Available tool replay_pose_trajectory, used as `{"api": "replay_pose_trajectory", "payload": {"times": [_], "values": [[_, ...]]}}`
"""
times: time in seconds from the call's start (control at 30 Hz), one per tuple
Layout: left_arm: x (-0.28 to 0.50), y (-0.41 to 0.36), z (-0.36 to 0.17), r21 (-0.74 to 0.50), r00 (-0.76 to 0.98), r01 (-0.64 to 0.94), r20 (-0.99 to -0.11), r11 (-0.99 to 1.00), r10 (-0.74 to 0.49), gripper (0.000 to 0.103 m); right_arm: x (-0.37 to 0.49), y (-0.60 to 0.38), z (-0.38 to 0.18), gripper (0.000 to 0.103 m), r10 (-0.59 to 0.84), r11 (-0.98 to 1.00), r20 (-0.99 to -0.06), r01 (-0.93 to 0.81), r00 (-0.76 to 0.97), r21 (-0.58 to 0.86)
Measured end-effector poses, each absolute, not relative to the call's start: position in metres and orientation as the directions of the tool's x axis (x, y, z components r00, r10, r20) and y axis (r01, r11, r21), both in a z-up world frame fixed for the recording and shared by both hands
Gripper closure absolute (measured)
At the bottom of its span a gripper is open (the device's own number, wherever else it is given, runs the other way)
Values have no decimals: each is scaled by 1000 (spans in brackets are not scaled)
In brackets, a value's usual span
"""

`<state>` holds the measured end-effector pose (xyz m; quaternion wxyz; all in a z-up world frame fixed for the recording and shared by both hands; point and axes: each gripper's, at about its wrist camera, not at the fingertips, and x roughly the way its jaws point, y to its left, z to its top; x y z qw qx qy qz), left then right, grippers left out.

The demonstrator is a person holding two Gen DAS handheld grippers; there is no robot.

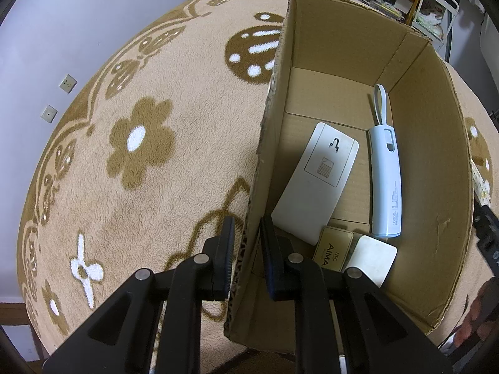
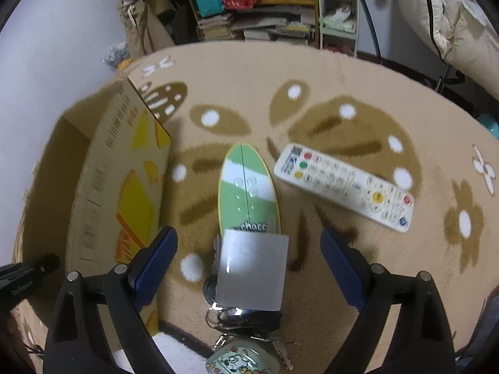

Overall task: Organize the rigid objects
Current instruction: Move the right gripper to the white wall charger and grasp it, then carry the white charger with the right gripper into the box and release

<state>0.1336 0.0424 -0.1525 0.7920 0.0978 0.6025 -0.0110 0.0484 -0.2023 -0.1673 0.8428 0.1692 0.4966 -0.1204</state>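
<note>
Your left gripper (image 1: 246, 243) pinches the brown cardboard box (image 1: 421, 143) wall; your right gripper (image 2: 249, 246), jaws wide, hovers over the white square card (image 2: 252, 271).

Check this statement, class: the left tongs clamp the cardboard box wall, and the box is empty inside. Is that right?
One detail is wrong. The left tongs do clamp the cardboard box wall, but the box is not empty: the left wrist view shows a white power bank, a flat white device and a gold tin inside.
</note>
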Motion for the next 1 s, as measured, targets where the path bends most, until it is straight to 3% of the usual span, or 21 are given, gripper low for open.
{"api": "replay_pose_trajectory", "payload": {"times": [0.2, 0.53, 1.0], "values": [[133, 42, -153, 143, 274, 137, -956, 980, 102, 87, 46, -204, -179, 6, -34, 910, -890, 382, 455, 161], [133, 41, -153, 147, 275, 138, -956, 979, 105, 87, 51, -202, -201, 46, 30, 897, -922, 397, 387, 196], [134, 42, -153, 147, 274, 137, -956, 980, 105, 87, 49, -194, -167, 47, -15, 920, -883, 353, 468, 171]]}}
